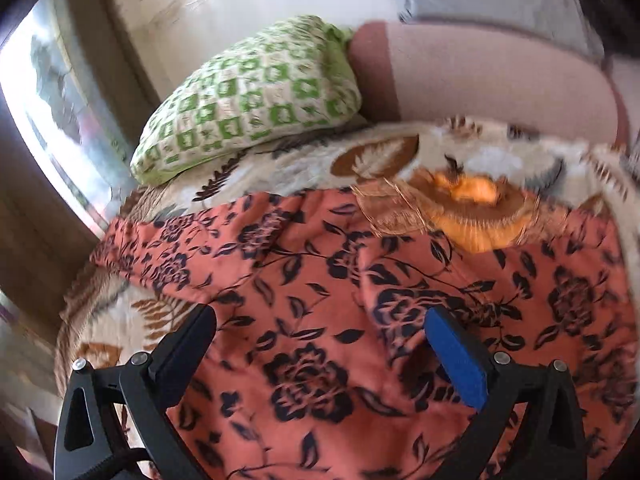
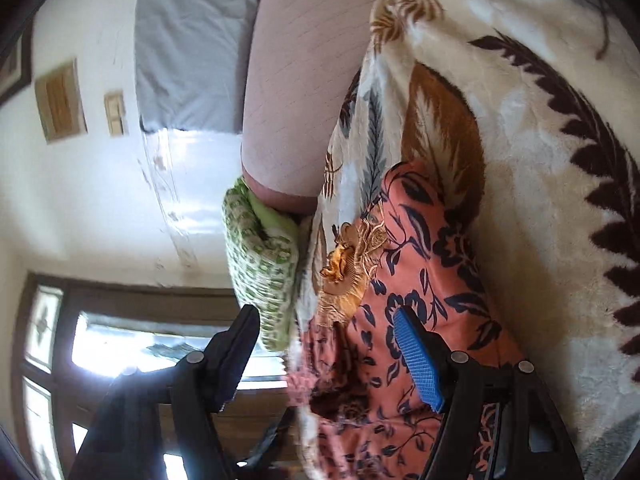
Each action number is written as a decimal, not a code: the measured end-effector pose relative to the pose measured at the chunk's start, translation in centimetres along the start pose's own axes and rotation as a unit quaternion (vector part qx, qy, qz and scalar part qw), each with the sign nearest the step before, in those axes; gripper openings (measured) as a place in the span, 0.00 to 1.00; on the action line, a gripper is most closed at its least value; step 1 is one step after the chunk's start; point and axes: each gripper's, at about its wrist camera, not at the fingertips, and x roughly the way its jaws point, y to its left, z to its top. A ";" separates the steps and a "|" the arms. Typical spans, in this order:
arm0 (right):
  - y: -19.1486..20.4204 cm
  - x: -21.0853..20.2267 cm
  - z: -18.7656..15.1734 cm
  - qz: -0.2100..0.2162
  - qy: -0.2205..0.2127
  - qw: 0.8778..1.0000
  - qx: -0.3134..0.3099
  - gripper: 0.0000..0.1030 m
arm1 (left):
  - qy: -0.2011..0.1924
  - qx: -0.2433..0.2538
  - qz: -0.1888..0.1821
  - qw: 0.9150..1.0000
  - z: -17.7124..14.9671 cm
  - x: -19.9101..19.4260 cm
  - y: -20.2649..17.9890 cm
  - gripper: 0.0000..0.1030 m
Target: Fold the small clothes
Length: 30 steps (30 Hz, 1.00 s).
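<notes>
An orange garment with a dark floral print (image 1: pixel 328 280) lies spread on a leaf-patterned blanket (image 1: pixel 280 160); its gold embroidered neckline (image 1: pixel 452 208) faces the far side. My left gripper (image 1: pixel 320 332) is open and empty just above the cloth, fingers spread wide. In the right wrist view the same garment (image 2: pixel 420 248) lies on the blanket (image 2: pixel 540 160), seen sideways. My right gripper (image 2: pixel 324 332) is open, its blue-padded finger (image 2: pixel 416 356) over the garment's edge, holding nothing.
A green-and-white patterned pillow (image 1: pixel 256 96) lies at the bed's far left, a pink bolster (image 1: pixel 480 80) beside it. A window (image 1: pixel 56 120) is on the left, a white wall behind. A grey cushion (image 2: pixel 188 40) leans at the wall.
</notes>
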 end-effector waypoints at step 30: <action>-0.3 6.4 -3.6 -0.227 0.066 0.968 -0.087 0.68 | 0.059 0.055 0.137 0.987 -1.3 3.9 0.5 1.00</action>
